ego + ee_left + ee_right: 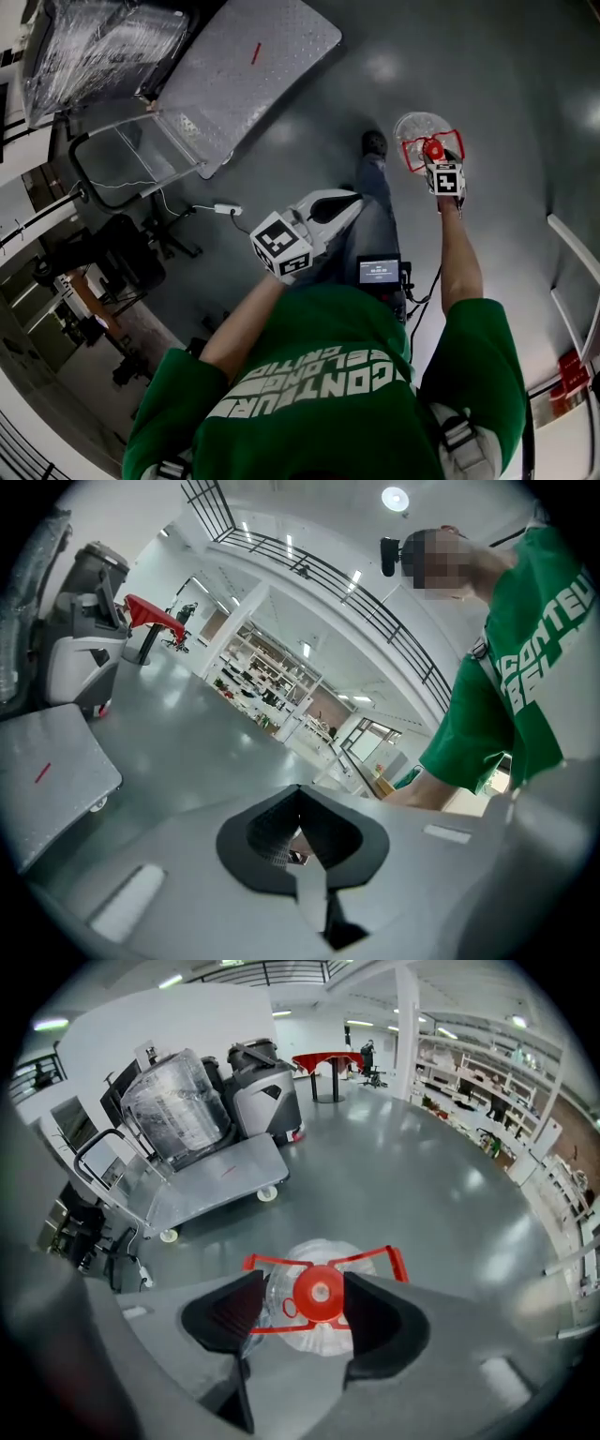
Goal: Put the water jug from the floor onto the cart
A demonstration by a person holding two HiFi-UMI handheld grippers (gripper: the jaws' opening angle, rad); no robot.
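Steep overhead, cart [281, 84] in all views

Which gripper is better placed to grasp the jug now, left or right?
Right. The right gripper hangs over the jug, open jaws either side of its red cap. The left gripper is shut, away from it.

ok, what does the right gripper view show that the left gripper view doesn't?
Right gripper view only: the water jug, red cap up, standing on the floor between the open jaws of the right gripper.
Left gripper view only: the person's green shirt, and the left gripper with its jaws together and nothing between them.
Both: the cart's flat deck, the grey floor and the red table far off.
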